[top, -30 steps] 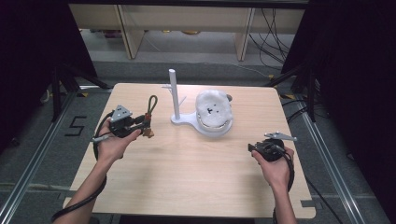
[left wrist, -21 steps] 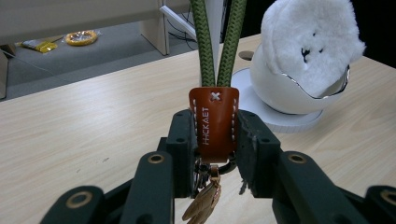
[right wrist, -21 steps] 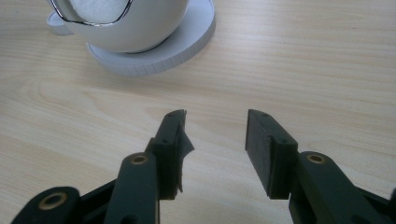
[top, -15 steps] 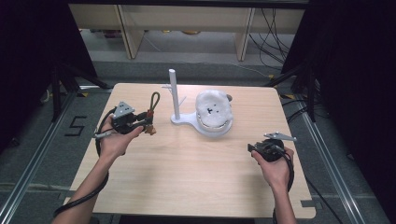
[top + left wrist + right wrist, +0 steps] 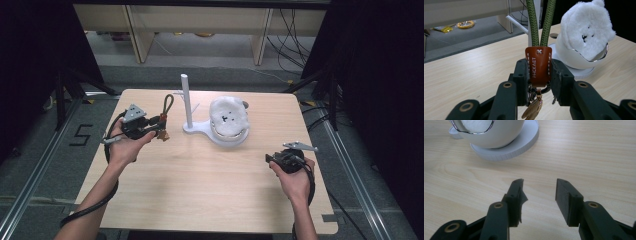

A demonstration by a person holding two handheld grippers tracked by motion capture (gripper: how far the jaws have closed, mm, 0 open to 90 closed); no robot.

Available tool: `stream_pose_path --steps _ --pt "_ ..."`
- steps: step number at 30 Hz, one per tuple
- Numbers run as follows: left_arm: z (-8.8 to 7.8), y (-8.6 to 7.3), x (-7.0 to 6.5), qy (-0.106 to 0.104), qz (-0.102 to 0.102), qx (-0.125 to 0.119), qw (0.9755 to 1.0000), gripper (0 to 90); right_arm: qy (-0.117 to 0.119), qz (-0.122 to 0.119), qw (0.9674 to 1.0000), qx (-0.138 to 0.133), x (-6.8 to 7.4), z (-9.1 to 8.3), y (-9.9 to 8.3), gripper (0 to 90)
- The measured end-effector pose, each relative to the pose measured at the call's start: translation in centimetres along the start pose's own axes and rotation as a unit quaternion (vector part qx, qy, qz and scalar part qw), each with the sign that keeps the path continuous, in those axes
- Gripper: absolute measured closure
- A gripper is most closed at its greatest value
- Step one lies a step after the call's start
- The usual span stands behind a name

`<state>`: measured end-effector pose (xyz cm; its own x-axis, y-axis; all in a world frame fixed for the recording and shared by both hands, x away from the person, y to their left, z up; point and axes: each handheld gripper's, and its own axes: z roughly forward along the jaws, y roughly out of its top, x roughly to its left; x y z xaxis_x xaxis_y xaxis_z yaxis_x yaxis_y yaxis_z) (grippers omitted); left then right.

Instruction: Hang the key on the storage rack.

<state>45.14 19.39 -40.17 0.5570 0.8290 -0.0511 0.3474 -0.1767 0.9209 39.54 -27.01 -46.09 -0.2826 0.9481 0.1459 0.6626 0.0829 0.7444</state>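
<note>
Left gripper (image 5: 539, 75) is clamped on the brown leather tab of the keychain (image 5: 538, 65), held above the counter (image 5: 190, 180) at its 9 o'clock side, green cord loop pointing up and metal charms hanging below. Right gripper (image 5: 538, 195) stands apart with nothing between its pads, low over the counter at 4 o'clock. The white stand (image 5: 186, 102) and plush-covered bowl (image 5: 229, 122) sit near 12 o'clock, the keychain just beside the stand's post.

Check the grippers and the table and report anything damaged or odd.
One thing: on the right gripper, the pad lining of one finger is peeling, a torn flap jutting into the open gap. The left gripper grips the keychain's leather tab squarely.
</note>
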Motion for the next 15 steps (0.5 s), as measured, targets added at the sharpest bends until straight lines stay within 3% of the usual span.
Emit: stream_pose_path --steps 15 --pt "0.74 0.91 0.15 -0.001 -0.001 -0.005 1.0 68.1 0.001 -0.001 1.0 -0.003 -0.09 0.0 -0.03 58.4"
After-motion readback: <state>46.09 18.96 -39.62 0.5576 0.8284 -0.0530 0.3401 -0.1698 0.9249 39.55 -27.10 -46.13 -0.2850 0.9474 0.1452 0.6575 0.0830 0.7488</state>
